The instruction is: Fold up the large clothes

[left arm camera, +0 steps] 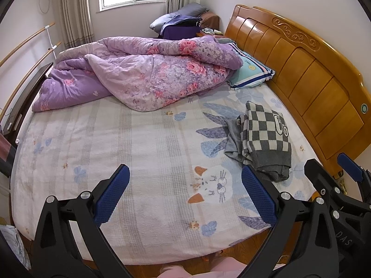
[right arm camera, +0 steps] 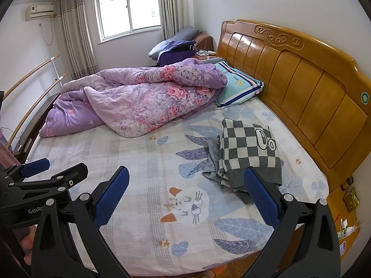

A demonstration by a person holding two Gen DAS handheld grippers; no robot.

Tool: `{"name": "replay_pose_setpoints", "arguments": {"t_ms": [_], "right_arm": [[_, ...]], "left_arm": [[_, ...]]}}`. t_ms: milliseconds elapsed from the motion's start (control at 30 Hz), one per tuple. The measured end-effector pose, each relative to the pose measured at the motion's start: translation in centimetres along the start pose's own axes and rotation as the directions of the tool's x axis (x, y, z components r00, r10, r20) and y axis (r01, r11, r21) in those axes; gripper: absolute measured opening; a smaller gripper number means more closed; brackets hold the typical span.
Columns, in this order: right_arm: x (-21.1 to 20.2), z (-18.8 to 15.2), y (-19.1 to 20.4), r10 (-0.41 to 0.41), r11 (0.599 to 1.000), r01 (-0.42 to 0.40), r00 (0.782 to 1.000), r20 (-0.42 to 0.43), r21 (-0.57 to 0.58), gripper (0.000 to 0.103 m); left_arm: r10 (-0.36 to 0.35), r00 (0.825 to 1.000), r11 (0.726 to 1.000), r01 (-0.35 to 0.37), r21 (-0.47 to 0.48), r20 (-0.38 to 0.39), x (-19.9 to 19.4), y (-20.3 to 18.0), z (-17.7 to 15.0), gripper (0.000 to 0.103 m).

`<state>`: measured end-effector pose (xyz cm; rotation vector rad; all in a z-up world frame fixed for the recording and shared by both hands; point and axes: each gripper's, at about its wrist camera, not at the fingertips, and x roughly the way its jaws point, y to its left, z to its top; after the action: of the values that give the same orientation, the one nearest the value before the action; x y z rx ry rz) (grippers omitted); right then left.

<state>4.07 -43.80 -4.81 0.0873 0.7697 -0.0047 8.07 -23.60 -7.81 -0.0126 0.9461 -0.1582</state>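
A folded grey-and-white checkered sweater lies on the bed near the headboard, on top of a plain grey garment that sticks out at its left side. My left gripper hovers open above the bed's near edge, nothing between its blue pads. My right gripper is open too and holds nothing; its right finger overlaps the sweater's near hem in the view. The right gripper also shows at the right edge of the left wrist view, and the left gripper at the left edge of the right wrist view.
A crumpled purple floral quilt fills the far half of the bed, with a striped teal pillow beside it. The wooden headboard runs along the right. The cartoon bed sheet lies flat in the middle. A nightstand stands at the right.
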Motion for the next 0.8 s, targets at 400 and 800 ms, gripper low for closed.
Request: {"name": "replay_pose_setpoints", "arguments": {"t_ms": [400,800], "right_arm": [[-0.21,-0.13,-0.17,0.0,1.0,0.0,1.0,0.006,0.002,0.095],[-0.58,-0.5,0.33,0.002,1.0,-0.002,1.0,0.016,0.001,0.095]], "left_arm": [[0.0,1.0,1.0,0.0,0.003,-0.004,-0.21,0.05,-0.43,0.097],[-0.002,1.0,1.0,0.002,0.008,-0.005,-0.36,0.1,-0.57,0.097]]}}
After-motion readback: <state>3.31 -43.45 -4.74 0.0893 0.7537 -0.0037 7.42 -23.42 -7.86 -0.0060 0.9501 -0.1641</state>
